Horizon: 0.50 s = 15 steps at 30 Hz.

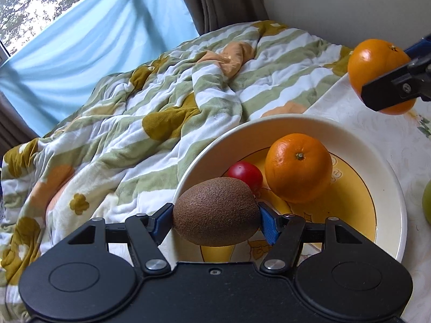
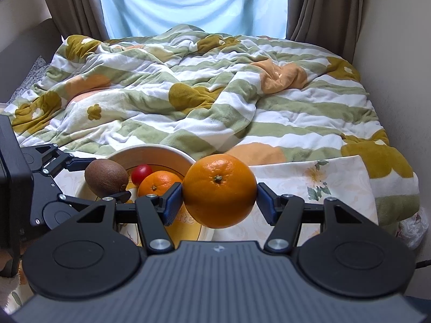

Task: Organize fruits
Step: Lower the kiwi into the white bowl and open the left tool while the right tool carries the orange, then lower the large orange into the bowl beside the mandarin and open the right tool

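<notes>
Two grippers each carry a fruit above a cloth-covered worktop that stands against a bed. Largest in view is the bed's quilt, rumpled, striped green and white with mustard flowers and orange patches, reaching back to a pale blue curtain flanked by brown drapes. Nearer lies the floral tablecloth, white with faint yellow blooms. On it sits a wide cream bowl with a yellow printed centre. Inside the bowl rest an orange, stem up, and a small red tomato just beside it on its left, close enough that I cannot tell whether they touch.

The right gripper is clamped on a second, larger orange, blue pads pressing both sides; in the right wrist view it appears to the right of the bowl's rim, over the tablecloth. The left gripper is clamped on a brown kiwi, held lengthwise between its blue pads, in front of the bowl's near-left rim and just in front of the tomato. A green fruit peeks in at the right edge of the left wrist view, too cropped to name
</notes>
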Available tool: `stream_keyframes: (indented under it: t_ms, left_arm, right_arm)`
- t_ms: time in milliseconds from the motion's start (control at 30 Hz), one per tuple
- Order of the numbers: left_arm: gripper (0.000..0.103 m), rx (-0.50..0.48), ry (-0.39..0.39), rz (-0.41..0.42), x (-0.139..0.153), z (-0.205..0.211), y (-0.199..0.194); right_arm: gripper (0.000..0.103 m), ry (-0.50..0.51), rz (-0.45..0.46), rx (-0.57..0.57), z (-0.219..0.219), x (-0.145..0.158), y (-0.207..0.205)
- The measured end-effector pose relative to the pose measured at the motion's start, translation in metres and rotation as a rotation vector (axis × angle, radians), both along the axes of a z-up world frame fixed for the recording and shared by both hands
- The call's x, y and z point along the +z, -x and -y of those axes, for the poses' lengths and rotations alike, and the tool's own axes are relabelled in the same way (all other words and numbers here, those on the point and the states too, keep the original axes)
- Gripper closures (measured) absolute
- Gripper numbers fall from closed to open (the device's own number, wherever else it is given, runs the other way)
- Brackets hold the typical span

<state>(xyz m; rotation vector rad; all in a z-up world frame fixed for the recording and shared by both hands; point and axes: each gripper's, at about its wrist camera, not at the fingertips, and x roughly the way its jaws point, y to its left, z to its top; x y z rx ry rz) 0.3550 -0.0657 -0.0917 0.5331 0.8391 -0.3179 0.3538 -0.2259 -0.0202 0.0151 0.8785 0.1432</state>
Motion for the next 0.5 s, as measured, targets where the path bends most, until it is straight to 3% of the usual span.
stream_keyframes:
  t_ms: [100,167,233,333,500]
  left_arm:
    - [0.030,-0.007,-0.004,0.014,0.001,0.002,0.001]
    - [0.013,-0.009,-0.002,0.035,0.005,0.002,0.002]
    - [0.005,-0.009,-0.006,0.055,0.009,0.002,0.005]
    - [0.005,0.002,-0.007,0.046,0.015,-0.001,0.010]
    - [0.004,0.085,0.088,0.006,0.032,-0.018,0.022]
  right_arm:
    - [0.028,0.001,-0.003,0.001,0.000,0.000,0.000]
    - [0.028,0.002,-0.005,0.000,-0.001,-0.003,-0.001]
    - [0.028,0.001,-0.005,-0.001,-0.001,-0.003,-0.001]
    - [0.028,-0.004,-0.006,-0.004,0.002,-0.003,-0.002]
    - [0.028,-0.017,-0.003,0.013,0.005,0.000,0.001]
